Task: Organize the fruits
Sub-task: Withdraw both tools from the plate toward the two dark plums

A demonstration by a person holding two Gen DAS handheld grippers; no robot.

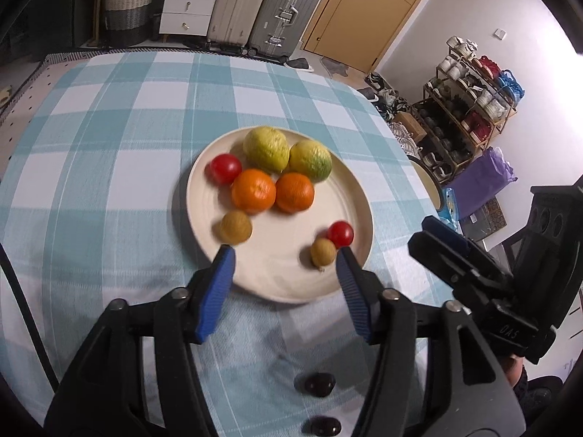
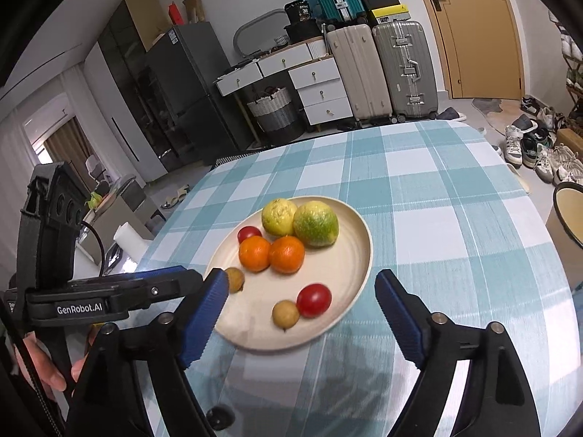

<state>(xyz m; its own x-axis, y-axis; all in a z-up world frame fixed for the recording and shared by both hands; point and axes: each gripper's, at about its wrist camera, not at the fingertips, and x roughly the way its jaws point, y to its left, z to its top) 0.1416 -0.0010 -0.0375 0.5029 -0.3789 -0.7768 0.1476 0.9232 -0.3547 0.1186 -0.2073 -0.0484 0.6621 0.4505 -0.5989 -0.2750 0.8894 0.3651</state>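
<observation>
Checked blue-and-white tablecloth [image 1: 109,138] under a cream plate [image 1: 349,196] of fruit. Just ahead of the left gripper [image 1: 284,255], spread wide and empty: two oranges [image 1: 253,190], two lemons [image 1: 266,147], tomatoes, small brown fruits. Right gripper [image 2: 302,284] likewise agape, holding nothing. Two dark fruits [image 1: 320,383] on the cloth, behind the left fingertips.

Contents of one round cream plate [image 1: 357,196], centre frame: two yellow-green citrus fruits [image 1: 266,147], two orange mandarins [image 1: 253,190], two red cherry tomatoes [image 1: 226,168], two small tan-brown round fruits [image 1: 236,227]. Lower frame, on the cloth: two dark glossy round fruits [image 1: 320,383].
</observation>
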